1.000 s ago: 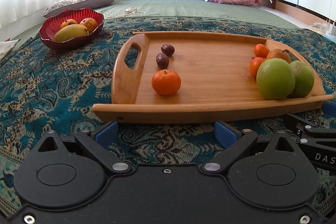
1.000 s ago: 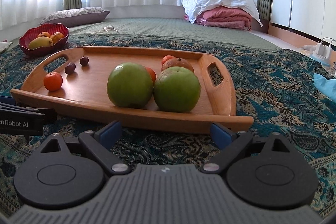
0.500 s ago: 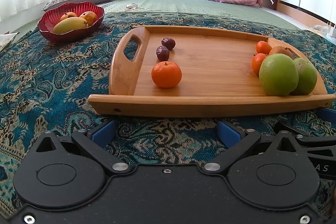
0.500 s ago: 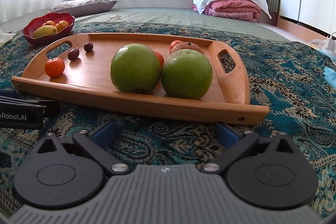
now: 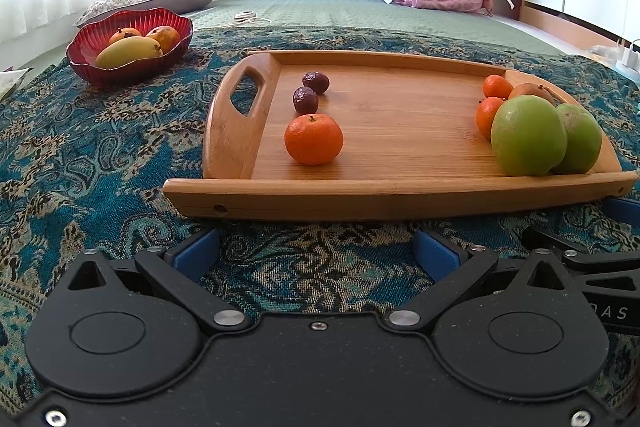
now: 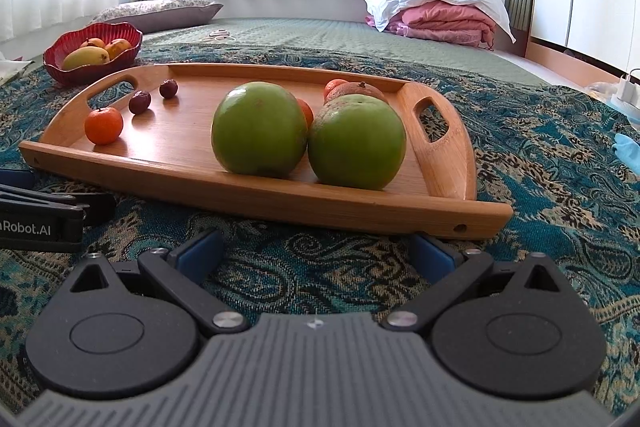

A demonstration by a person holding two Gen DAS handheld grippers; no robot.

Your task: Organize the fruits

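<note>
Left gripper [image 5: 316,251]: fingers spread wide with nothing between them, low over the patterned cloth [image 5: 80,155], just short of the tray's near rim; it has come closer to the tray than a second ago.
Right gripper [image 6: 316,253]: fingers likewise spread and empty, at the tray's near right corner; it too has closed in, so the fruit looms larger.
Wooden tray [image 5: 400,193]: rests on the cloth, unmoved since the earlier frames.
Green apples [image 6: 258,129]: two, touching side by side against the near rim at the tray's right end.
Lone tangerine [image 5: 314,139]: near the left handle, towards the near rim, apart from the others.
Dark plums [image 5: 306,100]: two, just beyond the lone tangerine, close together beside the left handle.
Small tangerines [image 5: 496,86]: two, behind the apples at the right end, beside a brownish fruit [image 5: 532,91].
Red bowl [image 5: 132,71]: on the cloth beyond the tray's far left corner, holding a mango and two orange fruits.
Fruit positions: none has shifted from before.
</note>
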